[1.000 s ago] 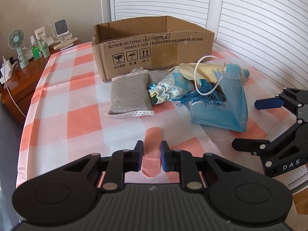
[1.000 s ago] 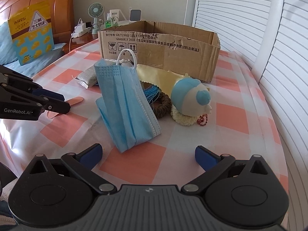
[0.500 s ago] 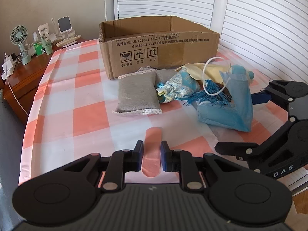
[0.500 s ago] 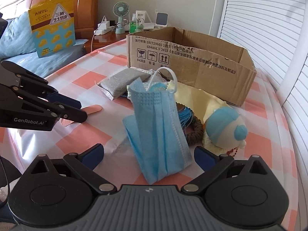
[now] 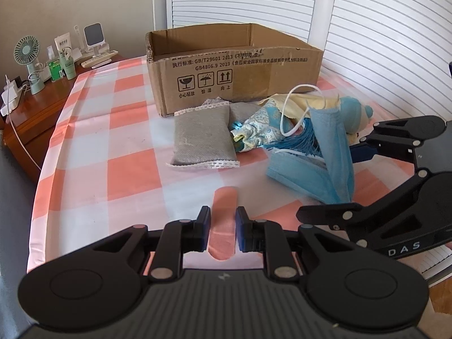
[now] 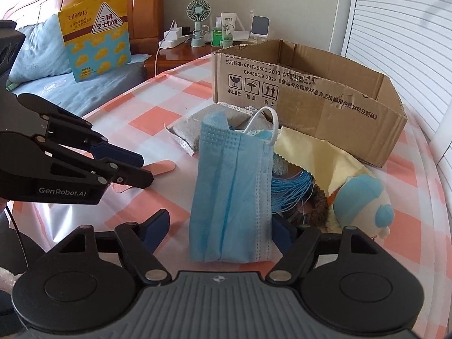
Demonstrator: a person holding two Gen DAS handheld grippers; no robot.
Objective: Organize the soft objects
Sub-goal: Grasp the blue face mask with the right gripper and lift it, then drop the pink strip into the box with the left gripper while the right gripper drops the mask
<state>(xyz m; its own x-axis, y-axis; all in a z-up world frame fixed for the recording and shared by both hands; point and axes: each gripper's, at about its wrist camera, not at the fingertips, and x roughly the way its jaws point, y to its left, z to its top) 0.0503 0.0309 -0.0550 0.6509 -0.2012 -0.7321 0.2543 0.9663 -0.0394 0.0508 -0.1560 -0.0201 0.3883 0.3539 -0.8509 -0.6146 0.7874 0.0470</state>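
the blue face mask [image 6: 234, 195] stands folded and upright on the checked tablecloth [image 5: 93, 144], right between the fingers of the right gripper [image 6: 219, 230]. its jaws have just been closing around the mask; the right finger looks to be at the mask's edge, the left finger [image 6: 155, 226] stands apart from it, so the mask is not clamped. the left gripper [image 5: 223, 227] is nearly closed, its pads on either side of a pink adhesive strip [image 5: 224, 220] that lies flat on the cloth; whether they pinch it i cannot tell. just behind the mask lie a bundle of blue cords [image 6: 291, 192], a yellow cloth [image 6: 313, 158], a blue-and-cream plush toy [image 6: 364, 200], a patterned pouch [image 5: 260, 130] and two grey sachets [image 5: 200, 138]. the open cardboard box [image 5: 234, 67] stands behind the heap, touching the sachets.
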